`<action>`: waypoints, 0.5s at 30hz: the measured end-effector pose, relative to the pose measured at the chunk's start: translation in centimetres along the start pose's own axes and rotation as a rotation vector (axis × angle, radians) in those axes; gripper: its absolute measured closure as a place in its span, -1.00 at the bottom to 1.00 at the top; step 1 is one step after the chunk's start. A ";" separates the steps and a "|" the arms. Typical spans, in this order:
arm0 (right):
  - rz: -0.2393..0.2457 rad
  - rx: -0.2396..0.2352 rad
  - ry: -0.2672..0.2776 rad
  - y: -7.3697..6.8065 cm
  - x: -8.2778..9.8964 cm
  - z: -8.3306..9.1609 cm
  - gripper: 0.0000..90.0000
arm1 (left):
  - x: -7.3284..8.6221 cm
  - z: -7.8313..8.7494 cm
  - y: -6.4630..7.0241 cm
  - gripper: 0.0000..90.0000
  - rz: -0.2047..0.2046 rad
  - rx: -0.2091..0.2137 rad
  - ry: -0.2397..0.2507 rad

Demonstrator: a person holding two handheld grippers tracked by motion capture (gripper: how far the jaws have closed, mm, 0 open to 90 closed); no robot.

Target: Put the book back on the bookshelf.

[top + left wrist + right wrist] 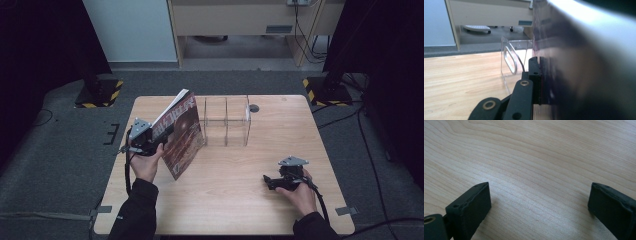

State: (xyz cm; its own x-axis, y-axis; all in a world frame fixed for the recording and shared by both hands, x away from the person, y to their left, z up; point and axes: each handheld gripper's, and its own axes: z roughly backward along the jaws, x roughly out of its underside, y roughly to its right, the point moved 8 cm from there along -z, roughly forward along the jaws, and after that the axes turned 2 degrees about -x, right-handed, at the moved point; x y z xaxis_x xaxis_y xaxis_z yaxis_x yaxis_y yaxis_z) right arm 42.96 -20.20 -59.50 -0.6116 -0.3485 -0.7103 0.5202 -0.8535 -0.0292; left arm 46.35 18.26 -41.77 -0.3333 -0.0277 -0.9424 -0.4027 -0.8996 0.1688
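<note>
Your left gripper (159, 141) is clamped on a magazine (182, 135), holding it tilted on edge at the left of the wooden table (240, 180), just beside the clear acrylic divider rack (227, 121). In the left gripper view a black jaw presses flat against the glossy cover (579, 70), the rack (510, 60) just behind. Your right gripper (270, 182) rests on the table near its right side, jaws spread wide over bare wood (536, 170).
</note>
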 end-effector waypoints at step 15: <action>-0.002 0.002 0.002 0.0 0.0 0.0 -0.89 | -3.3 -3.2 0.7 0.85 -0.020 -0.045 0.058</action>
State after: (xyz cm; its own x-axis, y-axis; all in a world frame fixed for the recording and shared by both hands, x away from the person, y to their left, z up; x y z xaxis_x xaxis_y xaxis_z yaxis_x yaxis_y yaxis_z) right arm 42.98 -20.20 -59.50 -0.6114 -0.3465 -0.7114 0.5182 -0.8548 -0.0289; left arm 49.89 16.30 -39.43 -0.2752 -0.0337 -0.9608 -0.3699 -0.9187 0.1382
